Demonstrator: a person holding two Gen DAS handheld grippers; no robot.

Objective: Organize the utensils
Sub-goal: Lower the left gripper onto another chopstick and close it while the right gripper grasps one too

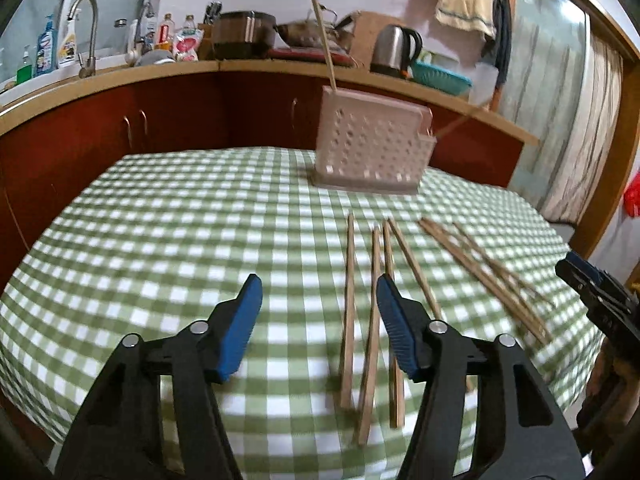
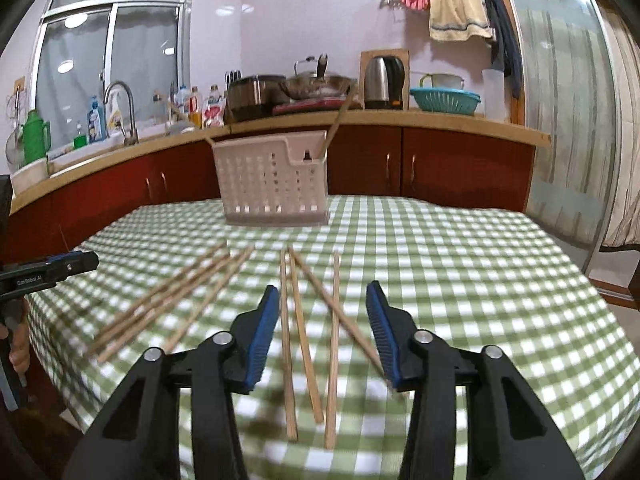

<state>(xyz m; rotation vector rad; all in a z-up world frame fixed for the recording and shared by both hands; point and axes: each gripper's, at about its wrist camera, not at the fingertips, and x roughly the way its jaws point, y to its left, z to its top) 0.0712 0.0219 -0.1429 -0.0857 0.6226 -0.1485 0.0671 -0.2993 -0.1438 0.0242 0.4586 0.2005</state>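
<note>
Now, chopsticks (image 2: 304,344): eight lie loose on the cloth in two groups, near the holder.
Holder (image 2: 272,178): white, perforated, upright farther back; two sticks lean out of it.
Left gripper (image 1: 320,320): jaws apart, empty.
Right gripper (image 2: 322,320): jaws apart, empty.
Cloth (image 2: 460,280): green gingham.
Room: counter (image 2: 400,120), kettle (image 2: 382,82).
Blur: left view's holder smeared.

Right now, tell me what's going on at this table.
A person is sorting chopsticks into the white perforated basket, which already holds two. Both the left gripper and the right gripper are open and empty above the loose chopsticks on the green checked tablecloth. Nothing is gripped yet.
</note>
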